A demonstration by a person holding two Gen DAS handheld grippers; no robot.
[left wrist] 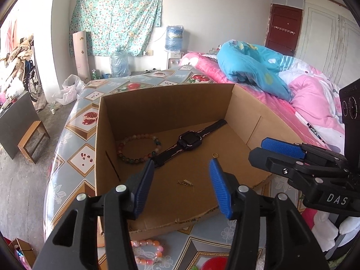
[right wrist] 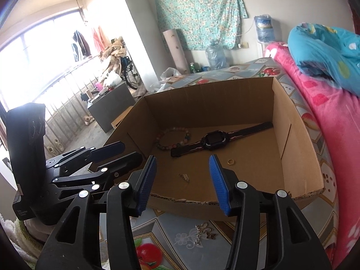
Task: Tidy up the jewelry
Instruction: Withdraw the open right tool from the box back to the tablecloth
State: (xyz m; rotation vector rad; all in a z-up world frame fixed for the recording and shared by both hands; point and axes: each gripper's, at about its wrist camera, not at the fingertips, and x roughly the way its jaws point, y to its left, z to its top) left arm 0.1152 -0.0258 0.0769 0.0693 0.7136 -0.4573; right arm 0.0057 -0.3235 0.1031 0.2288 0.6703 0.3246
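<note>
1. Cardboard box [left wrist: 157, 103] sits on the patterned tablecloth [left wrist: 74, 162], near side cut low; I judge that makes it easy to drop things in from the front.
2. Already inside: black watch [left wrist: 189, 140] lying flat across the floor, bead bracelet [left wrist: 137, 148] at its left strap end, touching or nearly, small gold ring [left wrist: 214, 155] apart on the right, small gold clasp piece [left wrist: 185, 181] near the front edge.
3. My left gripper [left wrist: 181, 186] is released, blue pads apart, nothing between them; it hovers over the front of the box, aimed down at the clasp piece.
4. My right gripper [right wrist: 182, 184] is also released and empty, hovering over the same low front edge, beside the left one.
5. Left outside, on the cloth in front of the box: pink bead bracelet [left wrist: 149, 250] below my left gripper, silver charm piece [right wrist: 203, 232] below my right.
6. Judgement: both hands empty, so those two are probably the next picks; box roughly half filled.
</note>
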